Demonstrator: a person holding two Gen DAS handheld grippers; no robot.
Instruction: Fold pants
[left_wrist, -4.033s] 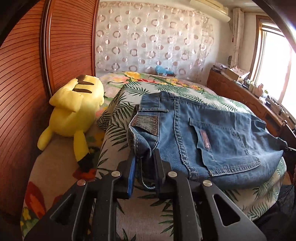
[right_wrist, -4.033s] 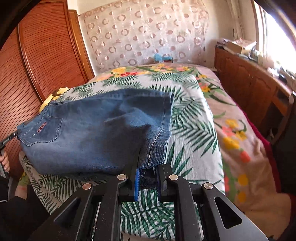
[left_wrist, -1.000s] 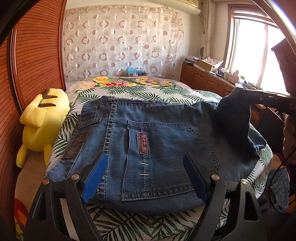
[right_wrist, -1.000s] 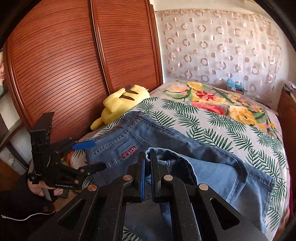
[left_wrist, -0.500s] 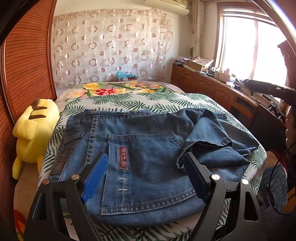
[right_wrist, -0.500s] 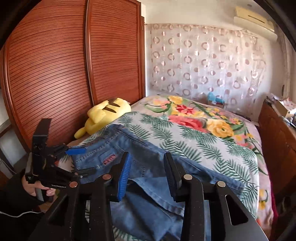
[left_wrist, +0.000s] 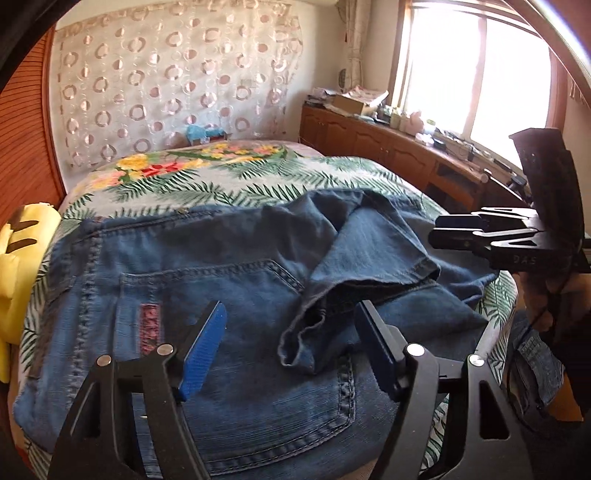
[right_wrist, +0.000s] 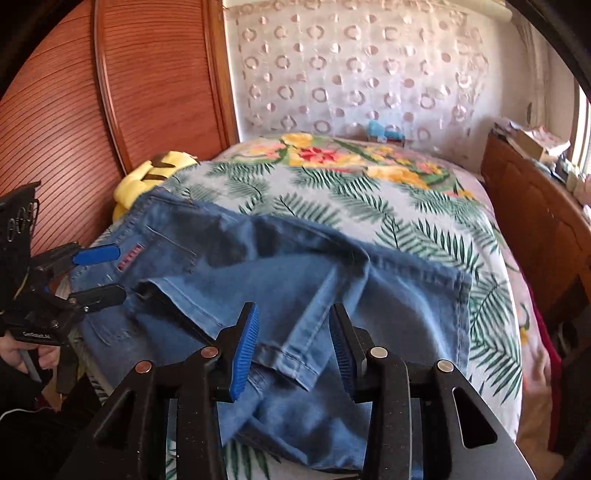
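Note:
Blue denim pants (left_wrist: 207, 280) lie on the bed, back pocket with a red label up, leg ends folded loosely over the seat in a rumpled flap (left_wrist: 369, 251). They also show in the right wrist view (right_wrist: 295, 280). My left gripper (left_wrist: 291, 332) is open and empty, low over the pants near the flap's hem. My right gripper (right_wrist: 293, 332) is open and empty above the folded leg hem. Each gripper shows in the other's view: the right one (left_wrist: 480, 236) at the right, the left one (right_wrist: 98, 273) at the left.
The bed has a palm-leaf and flower cover (right_wrist: 406, 206). A yellow plush toy (left_wrist: 18, 266) lies at the left by the wooden slatted wardrobe (right_wrist: 110, 92). A cluttered wooden cabinet (left_wrist: 388, 140) runs under the window on the right. A small blue object (left_wrist: 201, 133) sits by the curtain.
Both grippers held the pants shut 4 s ago. The right gripper carried the leg ends over the seat, opened and dropped them. The left gripper has stayed open over the past second.

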